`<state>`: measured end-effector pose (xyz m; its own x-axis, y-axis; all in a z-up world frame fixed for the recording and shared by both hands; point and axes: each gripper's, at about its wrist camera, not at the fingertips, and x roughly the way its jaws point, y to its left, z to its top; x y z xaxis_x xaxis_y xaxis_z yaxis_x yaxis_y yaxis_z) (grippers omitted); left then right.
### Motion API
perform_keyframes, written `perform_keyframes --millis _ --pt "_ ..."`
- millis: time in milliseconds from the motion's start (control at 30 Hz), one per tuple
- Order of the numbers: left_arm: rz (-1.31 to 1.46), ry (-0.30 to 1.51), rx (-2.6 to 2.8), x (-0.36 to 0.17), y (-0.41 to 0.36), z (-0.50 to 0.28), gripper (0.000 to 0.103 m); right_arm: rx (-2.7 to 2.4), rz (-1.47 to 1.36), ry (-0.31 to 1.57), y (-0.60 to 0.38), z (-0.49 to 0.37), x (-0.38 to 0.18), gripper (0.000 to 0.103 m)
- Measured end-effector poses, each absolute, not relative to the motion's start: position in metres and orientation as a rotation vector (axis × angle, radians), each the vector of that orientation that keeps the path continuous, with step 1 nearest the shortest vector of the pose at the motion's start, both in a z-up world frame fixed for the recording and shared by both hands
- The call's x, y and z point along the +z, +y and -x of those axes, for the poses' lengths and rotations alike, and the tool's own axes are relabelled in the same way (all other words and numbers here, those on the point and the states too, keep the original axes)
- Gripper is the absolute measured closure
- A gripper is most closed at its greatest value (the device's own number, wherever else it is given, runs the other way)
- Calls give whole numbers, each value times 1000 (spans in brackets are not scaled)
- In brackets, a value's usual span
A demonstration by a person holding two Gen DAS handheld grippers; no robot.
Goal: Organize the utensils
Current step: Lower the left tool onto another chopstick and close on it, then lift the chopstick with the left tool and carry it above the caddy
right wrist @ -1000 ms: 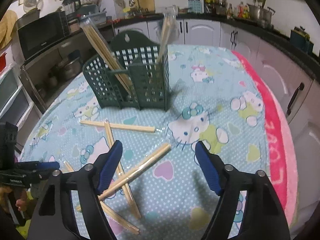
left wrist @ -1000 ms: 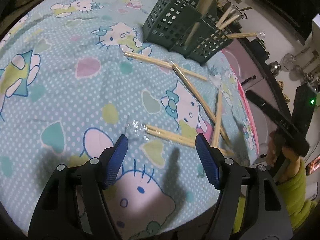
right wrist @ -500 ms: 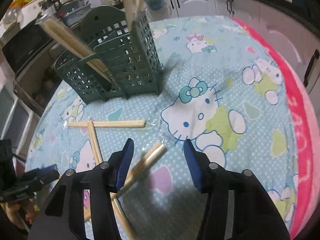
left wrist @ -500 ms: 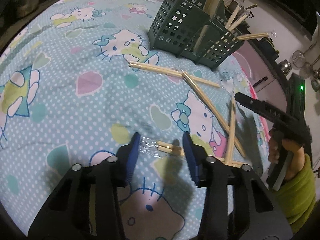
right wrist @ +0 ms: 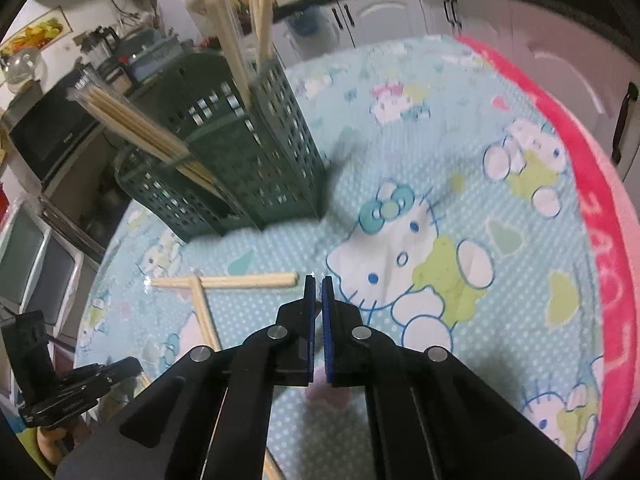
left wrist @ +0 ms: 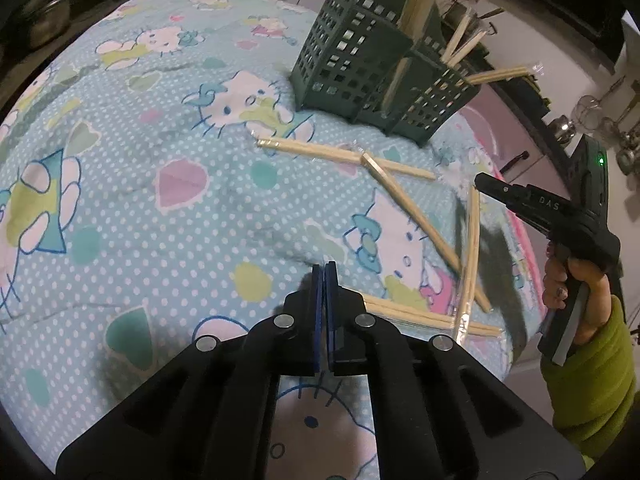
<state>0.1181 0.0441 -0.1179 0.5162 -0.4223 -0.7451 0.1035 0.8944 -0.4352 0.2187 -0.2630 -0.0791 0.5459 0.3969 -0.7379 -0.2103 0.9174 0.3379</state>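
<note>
While I am holding my two claws over the cat-print cloth, my left claw is squeezing shut, with its blue pads pressed together near the middle of the cloth. I cannot tell if it is pinching anything. One wrapped pair of chopsticks is lying flat just to the right of it, with its near end hiding behind my claw.

My right claw is squeezing almost shut too, with only a thin slit showing between its pads. I cannot tell if anything is caught in there. From my left camera, its black tip is hanging right at the far end of another pair on the right side of the cloth.

Two more pairs are crossing each other farther away: a long flat pair and a slanted pair lying on top of it.

The green basket is standing on the far side of the cloth. Some chopsticks are already sticking out of it. One bunch is leaning out to the left, and a tall bunch is standing almost straight up.
</note>
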Motion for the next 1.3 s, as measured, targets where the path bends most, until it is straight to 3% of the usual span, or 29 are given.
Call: perform_keyframes --millis 567,1300 --pt "334 753 -406 -31 43 -119 103 453 -111 664 -253 -169 22 102" --pt "252 547 -509 71 18 -119 103 482 -52 454 -238 -140 101 102"
